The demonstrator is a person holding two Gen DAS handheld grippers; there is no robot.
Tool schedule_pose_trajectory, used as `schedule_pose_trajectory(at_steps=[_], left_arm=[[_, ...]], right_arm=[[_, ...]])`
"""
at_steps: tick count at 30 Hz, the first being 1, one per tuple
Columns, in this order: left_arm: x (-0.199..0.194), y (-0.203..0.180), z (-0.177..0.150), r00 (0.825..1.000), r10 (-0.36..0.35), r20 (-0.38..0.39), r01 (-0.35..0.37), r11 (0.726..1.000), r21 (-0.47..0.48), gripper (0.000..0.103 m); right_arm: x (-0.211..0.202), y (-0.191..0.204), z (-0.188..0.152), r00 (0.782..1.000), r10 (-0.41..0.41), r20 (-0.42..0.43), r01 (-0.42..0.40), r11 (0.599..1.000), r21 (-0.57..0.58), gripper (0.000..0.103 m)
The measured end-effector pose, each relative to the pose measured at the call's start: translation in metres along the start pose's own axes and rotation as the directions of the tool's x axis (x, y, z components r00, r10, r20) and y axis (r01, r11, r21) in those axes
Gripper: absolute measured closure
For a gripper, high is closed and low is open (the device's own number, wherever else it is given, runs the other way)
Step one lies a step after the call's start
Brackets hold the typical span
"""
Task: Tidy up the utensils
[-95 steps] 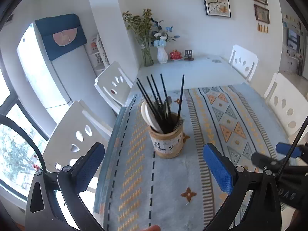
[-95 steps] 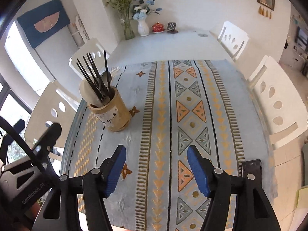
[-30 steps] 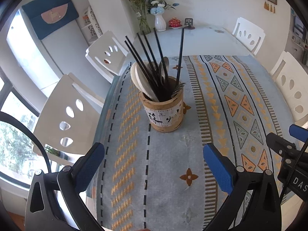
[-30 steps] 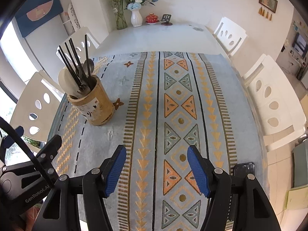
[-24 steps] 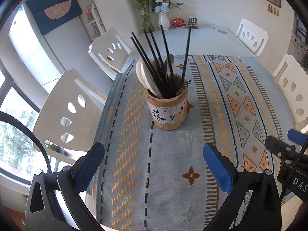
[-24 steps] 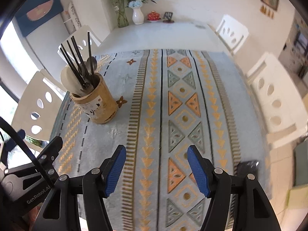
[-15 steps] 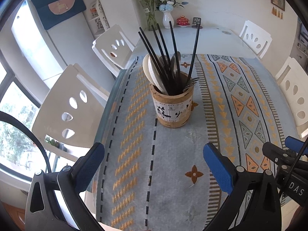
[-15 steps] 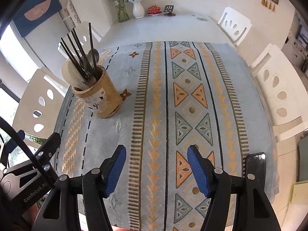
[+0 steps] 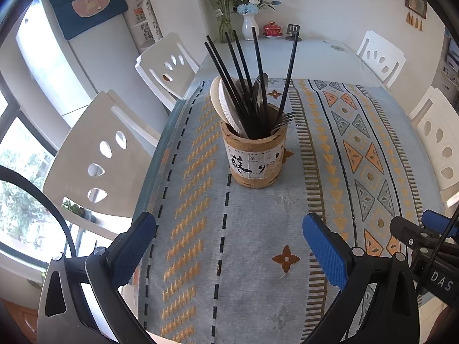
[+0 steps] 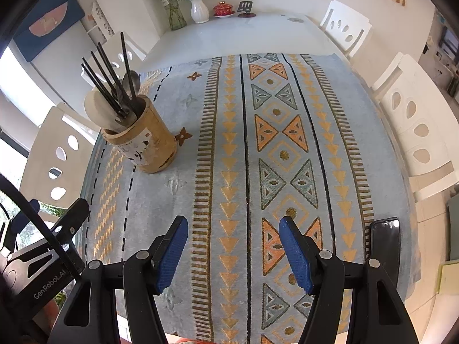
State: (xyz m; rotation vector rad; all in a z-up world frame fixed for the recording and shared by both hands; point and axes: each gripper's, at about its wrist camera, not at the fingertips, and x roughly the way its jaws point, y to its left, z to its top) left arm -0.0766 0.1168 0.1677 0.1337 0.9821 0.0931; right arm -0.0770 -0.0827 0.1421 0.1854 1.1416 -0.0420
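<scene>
A patterned cloth point(image 9: 258, 229) covers the table. On it stands a cup point(image 9: 254, 154) full of utensils point(image 9: 246, 86). Near the cup, the left gripper point(image 9: 229, 246) and right gripper point(image 10: 233, 253) hang empty, fingers apart.

Holder: bamboo utensil holder point(image 9: 254, 154), upright on patterned cloth.
Contents: black chopsticks point(image 9: 238, 74), pale spoons point(image 9: 222, 101), metal cutlery point(image 9: 259, 89), standing inside.

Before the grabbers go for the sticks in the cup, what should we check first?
1. Left gripper open with nothing in it: ok.
2. Right gripper open with nothing in it: ok.
3. Bamboo cup upright on the tablecloth: ok.
4. Black chopsticks stick out above the rim, easy to pinch: ok.
5. Phone lies at the table edge near the right gripper: not ok.
6. Number of forks and spoons inside: cannot tell.
</scene>
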Motion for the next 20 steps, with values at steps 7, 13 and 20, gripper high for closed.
schedule_pose_trajectory(at_steps=[7,13,20], left_arm=[[-0.003,-0.008,0.002,1.000,-0.001,0.011,0.001,1.000,0.010,0.000],[0.000,-0.020,0.004,0.999,-0.037,0.005,0.037,0.999,0.011,0.000],[0.015,-0.037,0.004,0.999,-0.048,-0.008,0.048,0.999,0.015,0.000]], right_arm=[[-0.006,-0.006,0.002,1.000,0.003,0.025,-0.003,1.000,0.012,0.039],[-0.017,-0.014,0.006,0.997,-0.023,0.070,0.023,1.000,0.011,0.039],[-0.015,-0.027,0.005,0.996,-0.037,0.081,0.037,0.999,0.002,0.039]])
